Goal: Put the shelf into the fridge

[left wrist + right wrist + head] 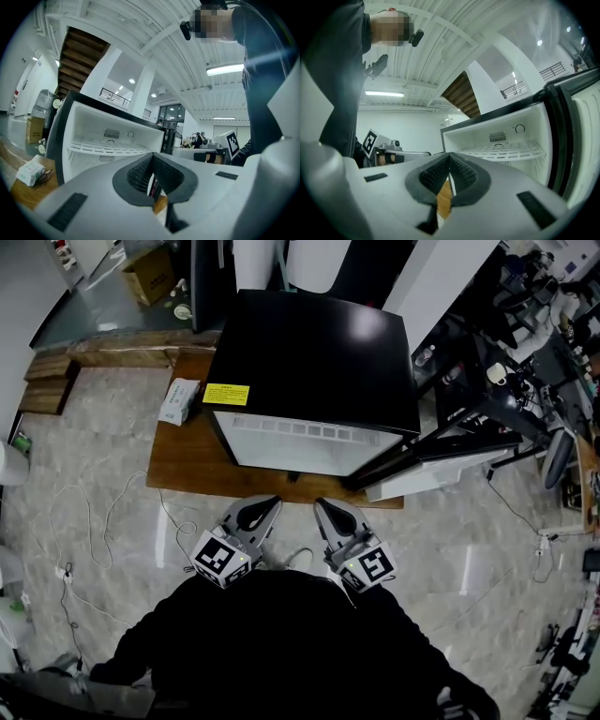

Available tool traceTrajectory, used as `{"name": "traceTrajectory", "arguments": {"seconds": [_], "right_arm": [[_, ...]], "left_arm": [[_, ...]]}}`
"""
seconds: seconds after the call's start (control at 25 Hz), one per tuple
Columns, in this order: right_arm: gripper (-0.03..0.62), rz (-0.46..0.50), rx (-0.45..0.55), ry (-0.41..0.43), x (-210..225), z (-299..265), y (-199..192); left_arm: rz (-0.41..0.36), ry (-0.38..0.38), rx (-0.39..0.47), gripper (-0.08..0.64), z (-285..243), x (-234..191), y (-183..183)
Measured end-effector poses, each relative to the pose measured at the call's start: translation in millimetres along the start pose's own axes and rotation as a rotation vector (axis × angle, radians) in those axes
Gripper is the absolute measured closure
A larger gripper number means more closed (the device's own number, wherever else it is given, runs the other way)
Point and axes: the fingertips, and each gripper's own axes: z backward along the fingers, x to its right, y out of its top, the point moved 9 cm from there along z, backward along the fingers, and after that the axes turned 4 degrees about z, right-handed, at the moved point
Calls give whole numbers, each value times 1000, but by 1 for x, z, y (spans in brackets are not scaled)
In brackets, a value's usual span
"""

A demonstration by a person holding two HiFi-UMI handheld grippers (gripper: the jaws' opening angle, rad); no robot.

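Left gripper view: shelf [108, 148] inside fridge [91, 121], well beyond fingers [138, 174] (closed, empty).

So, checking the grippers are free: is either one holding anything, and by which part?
Nothing is held. Left gripper and right gripper are both shut and empty; the shelf sits inside the fridge.

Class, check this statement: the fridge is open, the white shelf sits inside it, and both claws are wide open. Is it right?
Not quite. Both claws are shut, with nothing between them: the left gripper view shows the left claw with its jaws together, and the right gripper view shows the same for the right claw. The fridge is open, and the white shelf sits inside it.
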Motion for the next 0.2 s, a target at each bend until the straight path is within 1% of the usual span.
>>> {"name": "traceTrajectory", "arguments": {"seconds": [0.2], "right_arm": [[588, -5, -14, -9, 2, 1, -2]], "left_arm": [[-24, -5, 11, 554, -3, 1, 2]]}}
